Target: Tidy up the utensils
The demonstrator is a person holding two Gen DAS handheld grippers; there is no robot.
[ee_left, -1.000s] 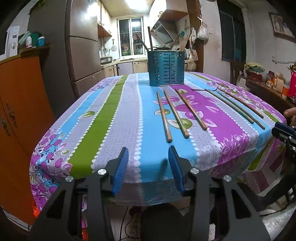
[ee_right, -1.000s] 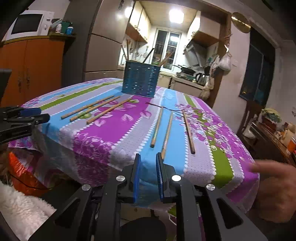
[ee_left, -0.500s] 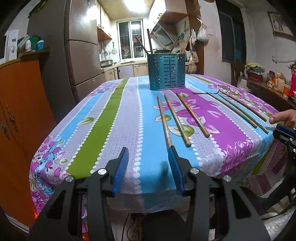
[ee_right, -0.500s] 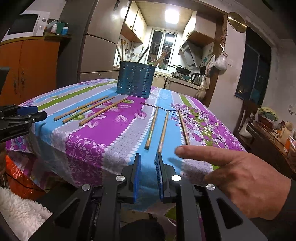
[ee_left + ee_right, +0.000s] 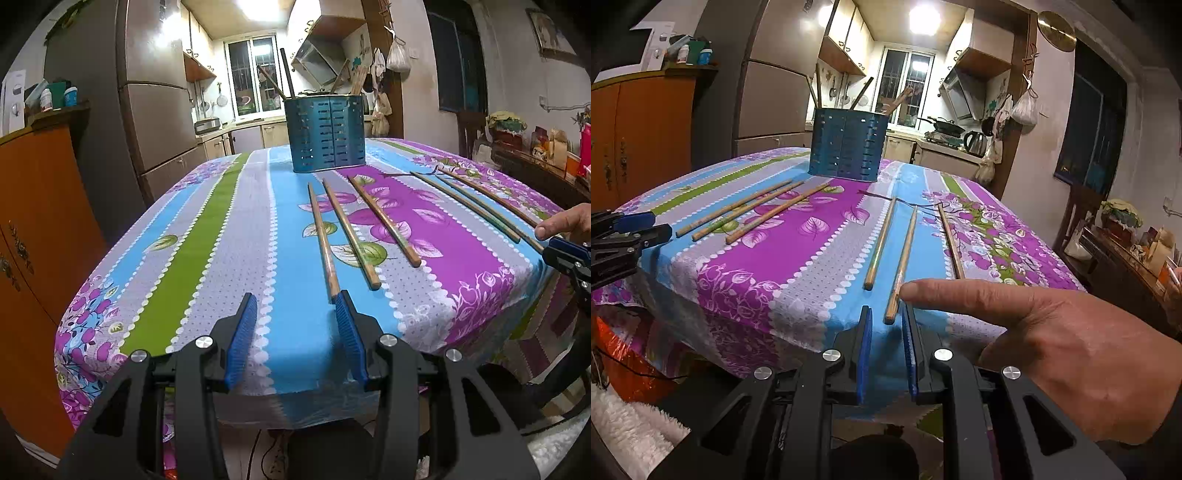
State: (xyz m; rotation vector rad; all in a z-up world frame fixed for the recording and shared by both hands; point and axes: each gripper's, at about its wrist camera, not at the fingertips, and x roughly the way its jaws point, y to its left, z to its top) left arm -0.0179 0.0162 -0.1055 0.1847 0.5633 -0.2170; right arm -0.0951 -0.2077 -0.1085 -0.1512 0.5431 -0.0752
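A blue slotted utensil holder (image 5: 328, 133) stands at the far middle of the table; it also shows in the right wrist view (image 5: 847, 145), with a few sticks in it. Three wooden chopsticks (image 5: 351, 232) lie ahead of my left gripper (image 5: 295, 306), which is open and empty at the table's near edge; the nearest chopstick's end lies by its right finger. Three more chopsticks (image 5: 903, 258) lie ahead of my right gripper (image 5: 886, 321), which is narrowly open with the middle chopstick's near end just before its tips. A bare finger (image 5: 960, 297) touches that chopstick.
The table has a striped floral cloth (image 5: 207, 236). An orange cabinet (image 5: 33, 229) and a fridge (image 5: 155, 96) stand to the left. A side shelf with jars (image 5: 1137, 251) is at the right. Kitchen counters lie beyond the table.
Both grippers have moved forward to the table edge, closer to the chopsticks. The bare hand has reached in and its finger now touches the middle right chopstick.
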